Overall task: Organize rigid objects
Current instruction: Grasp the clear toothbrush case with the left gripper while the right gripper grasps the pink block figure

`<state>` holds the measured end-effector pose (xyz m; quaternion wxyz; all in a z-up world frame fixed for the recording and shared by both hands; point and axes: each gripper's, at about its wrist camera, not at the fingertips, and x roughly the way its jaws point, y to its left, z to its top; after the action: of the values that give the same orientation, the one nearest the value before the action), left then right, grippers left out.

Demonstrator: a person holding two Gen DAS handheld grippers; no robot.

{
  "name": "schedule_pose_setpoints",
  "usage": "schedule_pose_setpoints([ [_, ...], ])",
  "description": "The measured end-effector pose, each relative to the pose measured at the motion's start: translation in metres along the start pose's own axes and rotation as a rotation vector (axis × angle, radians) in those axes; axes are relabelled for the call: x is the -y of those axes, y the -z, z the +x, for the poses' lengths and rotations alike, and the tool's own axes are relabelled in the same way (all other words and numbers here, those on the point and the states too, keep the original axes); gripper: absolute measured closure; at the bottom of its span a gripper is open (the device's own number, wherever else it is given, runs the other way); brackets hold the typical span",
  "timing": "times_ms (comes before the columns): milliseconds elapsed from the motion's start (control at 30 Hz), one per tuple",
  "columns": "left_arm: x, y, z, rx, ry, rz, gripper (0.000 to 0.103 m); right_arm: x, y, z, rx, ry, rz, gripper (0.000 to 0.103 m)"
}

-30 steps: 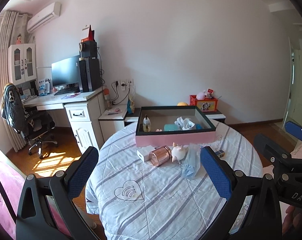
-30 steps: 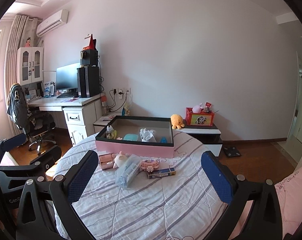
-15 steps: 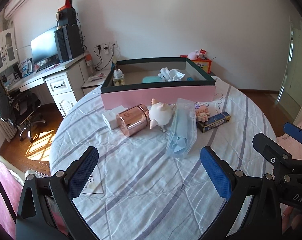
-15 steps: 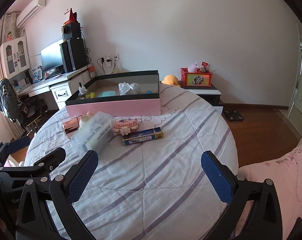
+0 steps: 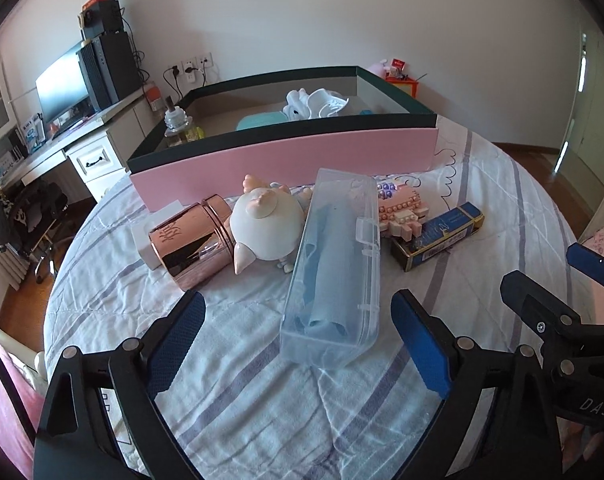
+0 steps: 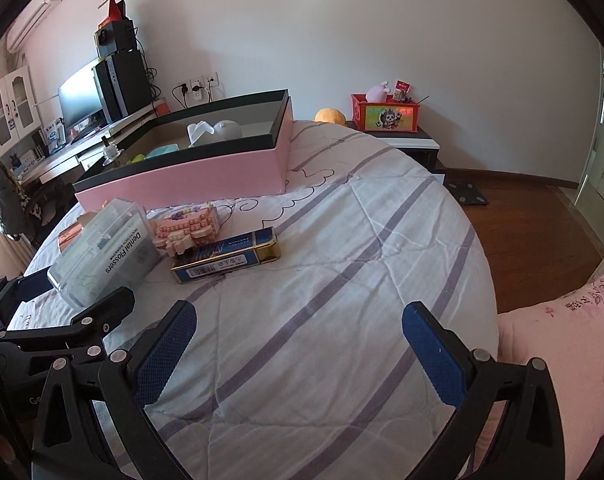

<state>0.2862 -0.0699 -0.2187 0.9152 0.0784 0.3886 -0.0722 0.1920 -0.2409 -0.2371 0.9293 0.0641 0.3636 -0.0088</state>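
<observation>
Pink-sided box [image 5: 286, 160] backs five loose items (one copper tin [image 5: 190, 244], pig figurine [image 5: 266, 226], clear flosser case [image 5: 336, 268], brick model [image 5: 400, 208], blue tin [image 5: 438, 236]); left gripper [image 5: 298, 348] and right gripper [image 6: 298, 354], both spread wide and empty, have closed in.

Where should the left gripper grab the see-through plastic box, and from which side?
Probably its near end. The clear plastic case lies flat and long, pointing toward the open left gripper. Come straight from the front and close the fingers across its narrow width, clear of the white toy touching its far left side.
</observation>
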Motion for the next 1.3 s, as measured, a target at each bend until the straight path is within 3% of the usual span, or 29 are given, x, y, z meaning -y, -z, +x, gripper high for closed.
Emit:
schedule_pose_setpoints([
  [67, 0.001, -0.002, 0.007, -0.022, 0.034, 0.001, 0.028, -0.002, -0.002, 0.006, -0.016, -0.007, -0.012, 0.0],
  [200, 0.006, -0.006, 0.021, -0.068, 0.05, 0.023, 0.047, -0.009, -0.006, 0.011, -0.033, -0.005, -0.041, 0.0],
  [233, 0.005, -0.006, 0.019, -0.061, 0.071, 0.024, 0.064, -0.011, -0.007, 0.011, -0.033, -0.012, -0.048, 0.0],
  [267, 0.006, -0.006, 0.018, -0.057, 0.08, 0.029, 0.069, -0.013, -0.008, 0.011, -0.034, -0.014, -0.056, 0.0],
  [633, -0.025, 0.004, -0.033, 0.049, 0.086, 0.024, 0.07, -0.043, -0.035, 0.017, -0.01, -0.061, -0.116, 0.0],
  [900, -0.072, 0.011, -0.042, 0.066, 0.048, -0.049, 0.07, -0.076, -0.053, 0.06, -0.092, -0.109, -0.166, 0.0],
  [933, -0.078, 0.012, -0.04, 0.063, 0.057, -0.063, 0.07, -0.078, -0.055, 0.065, -0.095, -0.122, -0.169, 0.002],
  [1000, -0.085, 0.012, -0.036, 0.053, 0.077, -0.084, 0.07, -0.082, -0.058, 0.074, -0.121, -0.131, -0.172, 0.017],
  [1033, -0.087, 0.012, -0.034, 0.051, 0.071, -0.089, 0.07, -0.083, -0.058, 0.078, -0.138, -0.136, -0.176, 0.032],
  [1067, -0.088, 0.012, -0.032, 0.052, 0.072, -0.088, 0.07, -0.085, -0.058, 0.083, -0.151, -0.137, -0.184, 0.038],
  [1167, -0.09, 0.012, -0.024, 0.034, 0.089, -0.099, 0.07, -0.089, -0.056, 0.087, -0.161, -0.115, -0.216, 0.039],
  [1233, -0.09, 0.012, -0.021, 0.033, 0.094, -0.102, 0.07, -0.089, -0.055, 0.086, -0.159, -0.126, -0.224, 0.049],
  [1300, -0.089, 0.012, -0.022, 0.036, 0.096, -0.107, 0.07, -0.087, -0.054, 0.081, -0.147, -0.157, -0.215, 0.049],
])
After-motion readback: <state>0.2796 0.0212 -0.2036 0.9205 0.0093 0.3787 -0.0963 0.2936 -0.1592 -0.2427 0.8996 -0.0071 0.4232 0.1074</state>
